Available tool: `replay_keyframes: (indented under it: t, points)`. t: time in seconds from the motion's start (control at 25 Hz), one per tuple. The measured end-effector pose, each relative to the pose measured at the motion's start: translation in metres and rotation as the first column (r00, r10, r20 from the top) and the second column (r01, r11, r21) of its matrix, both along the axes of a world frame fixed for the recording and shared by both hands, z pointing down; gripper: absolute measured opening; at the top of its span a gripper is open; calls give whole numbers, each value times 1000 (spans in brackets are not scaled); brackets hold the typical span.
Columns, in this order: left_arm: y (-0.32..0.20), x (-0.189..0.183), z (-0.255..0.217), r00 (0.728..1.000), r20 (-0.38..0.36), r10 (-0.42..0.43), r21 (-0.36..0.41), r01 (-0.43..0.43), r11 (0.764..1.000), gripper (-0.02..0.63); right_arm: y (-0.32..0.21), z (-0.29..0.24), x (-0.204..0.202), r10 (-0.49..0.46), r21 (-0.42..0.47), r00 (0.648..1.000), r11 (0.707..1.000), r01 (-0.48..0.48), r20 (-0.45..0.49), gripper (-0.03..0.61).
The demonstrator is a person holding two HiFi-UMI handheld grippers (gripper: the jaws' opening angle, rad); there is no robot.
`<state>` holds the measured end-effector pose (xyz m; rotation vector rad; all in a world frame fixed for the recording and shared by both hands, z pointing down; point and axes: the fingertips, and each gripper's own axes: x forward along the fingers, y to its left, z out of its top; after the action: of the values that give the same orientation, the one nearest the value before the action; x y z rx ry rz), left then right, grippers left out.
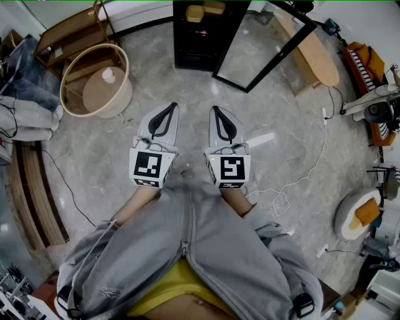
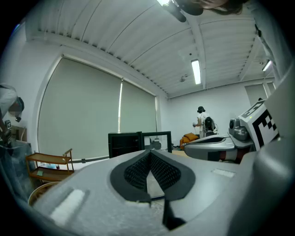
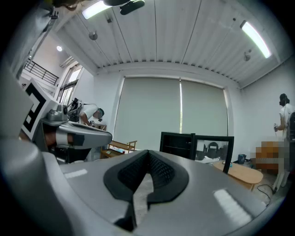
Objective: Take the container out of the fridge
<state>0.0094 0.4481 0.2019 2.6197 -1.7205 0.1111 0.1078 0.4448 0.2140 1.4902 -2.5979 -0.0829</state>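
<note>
A black fridge (image 1: 203,37) stands on the floor ahead, its glass door (image 1: 262,44) swung open to the right. On its upper shelf sit two tan containers (image 1: 195,13). Both grippers hover side by side in front of the person's lap, well short of the fridge. The left gripper (image 1: 172,106) has its jaws together and holds nothing. The right gripper (image 1: 214,109) is likewise shut and empty. The left gripper view shows the fridge (image 2: 125,144) far beyond its own shut tips (image 2: 150,152). The right gripper view shows the fridge (image 3: 177,145) and door (image 3: 213,147) past its tips (image 3: 148,152).
A round wooden basket table (image 1: 97,81) and a wooden shelf unit (image 1: 72,31) stand at the left. A long wooden board (image 1: 312,47) lies right of the door. A white cable (image 1: 300,178) trails over the stone floor. A person (image 2: 203,122) stands far off.
</note>
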Motion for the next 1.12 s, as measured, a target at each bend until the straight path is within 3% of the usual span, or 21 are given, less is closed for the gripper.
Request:
replay_keyframes:
  t: [0.28,0.52,1.12]
  points:
    - [-3,12,11,1000,-13,3,-37,-4,999,5,-5,3,10,-14,2,1000,1000,14,27,0]
    - [-30,-1,23,1000,-28,1,-49,-2,999,5,-31,14,0,-13,-4,1000,1000,13,20,0]
    - [-219,-64,36,995,-31,99,-50,-100,994,5,-210,30,-66,71,-21,997,997,-71,4,0]
